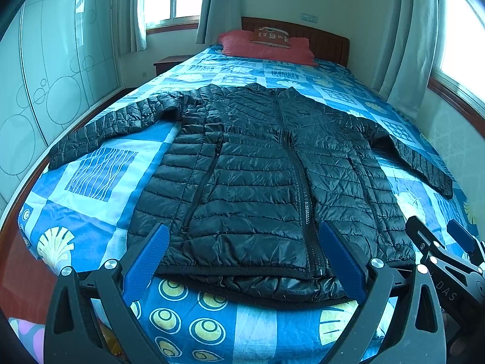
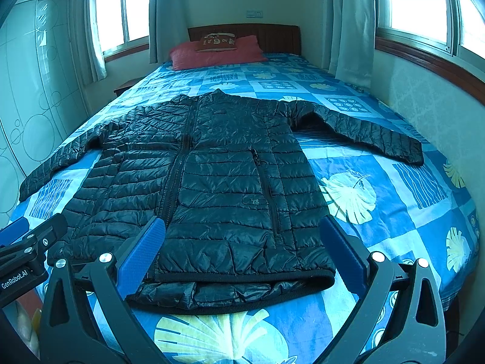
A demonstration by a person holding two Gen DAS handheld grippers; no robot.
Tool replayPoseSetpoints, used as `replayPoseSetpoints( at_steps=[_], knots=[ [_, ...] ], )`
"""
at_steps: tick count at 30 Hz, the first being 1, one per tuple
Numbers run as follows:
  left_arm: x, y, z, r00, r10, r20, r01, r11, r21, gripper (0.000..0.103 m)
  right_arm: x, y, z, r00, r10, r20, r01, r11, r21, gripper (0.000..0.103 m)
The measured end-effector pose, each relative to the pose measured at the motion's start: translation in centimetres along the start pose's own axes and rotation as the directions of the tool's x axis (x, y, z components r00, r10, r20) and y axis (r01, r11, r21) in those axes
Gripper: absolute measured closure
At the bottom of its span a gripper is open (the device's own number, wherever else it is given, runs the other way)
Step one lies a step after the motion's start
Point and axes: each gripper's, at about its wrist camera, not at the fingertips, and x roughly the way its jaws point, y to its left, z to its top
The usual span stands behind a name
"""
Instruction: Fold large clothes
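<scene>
Jacket (image 1: 257, 163): I see it flat on the bed (image 1: 100, 212), zipped, front up, sleeves spread, ready for folding.
Left gripper (image 1: 242, 257): jaws released, empty, near the hem.
Right gripper (image 2: 242, 257): same, so I can take both corners.

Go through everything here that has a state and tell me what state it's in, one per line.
Black puffer jacket: spread flat on the bed, front up, zipped, both sleeves out, unfolded.
Left claw: open, empty, near the hem.
Right claw: open, empty, near the hem.
Curtains: drawn aside.
Red pillow: lying by the headboard.
</scene>
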Motion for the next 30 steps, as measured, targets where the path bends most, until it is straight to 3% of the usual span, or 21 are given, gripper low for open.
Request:
replayPoseSetpoints(
  at_steps=[30],
  knots=[
    [-0.02,0.04,-0.36,1.0,-0.003,-0.005,0.003,1.0,-0.005,0.005,-0.11,0.22,-0.14,1.0,-0.001,0.001,0.001,1.0,-0.002,0.002]
  ],
)
